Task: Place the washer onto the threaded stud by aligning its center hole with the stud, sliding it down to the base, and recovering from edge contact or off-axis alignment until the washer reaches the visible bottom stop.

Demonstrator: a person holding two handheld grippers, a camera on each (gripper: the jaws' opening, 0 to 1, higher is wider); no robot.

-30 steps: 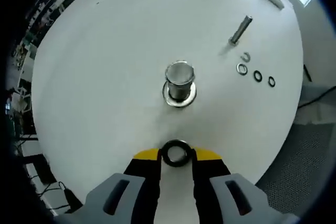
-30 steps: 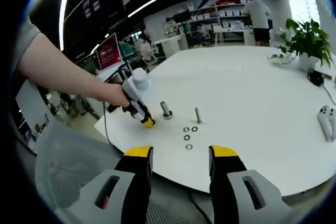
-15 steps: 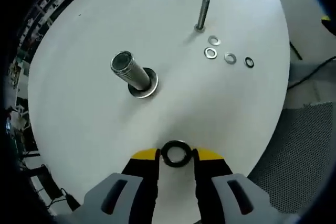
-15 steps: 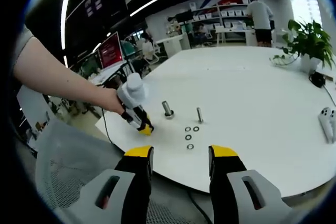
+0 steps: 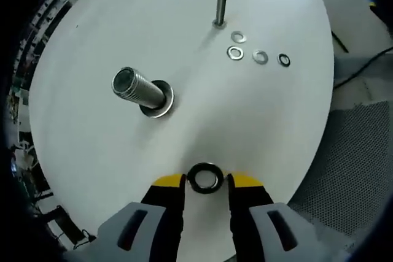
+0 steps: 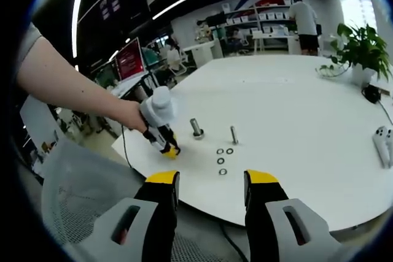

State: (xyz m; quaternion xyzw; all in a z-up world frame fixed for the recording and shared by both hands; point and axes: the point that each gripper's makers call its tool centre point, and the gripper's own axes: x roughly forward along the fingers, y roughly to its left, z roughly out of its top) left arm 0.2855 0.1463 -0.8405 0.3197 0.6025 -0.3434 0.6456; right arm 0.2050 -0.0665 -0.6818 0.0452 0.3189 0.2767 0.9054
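In the left gripper view my left gripper [image 5: 206, 179] is shut on a dark ring washer [image 5: 206, 177], held flat between the yellow-tipped jaws above the white table [image 5: 92, 41]. The thick threaded stud [image 5: 136, 88] stands on its round base flange [image 5: 161, 104] up and to the left of the washer, well apart from it. In the right gripper view the left gripper [image 6: 164, 142] hovers just left of that stud [image 6: 196, 128], held by a person's hand. My right gripper [image 6: 209, 185] is open, low near the table's front edge, nothing between its jaws.
A thinner bolt [image 5: 220, 5] stands further back on the table, with several loose washers [image 5: 258, 56] in a row beside it. A potted plant [image 6: 356, 50] and a white controller [image 6: 384, 142] sit at the right. Mesh chair backs lie below the table edge.
The left gripper has drawn back and shifted with the washer, so the stud now sits further left and leans in its view. The right gripper has stayed still.
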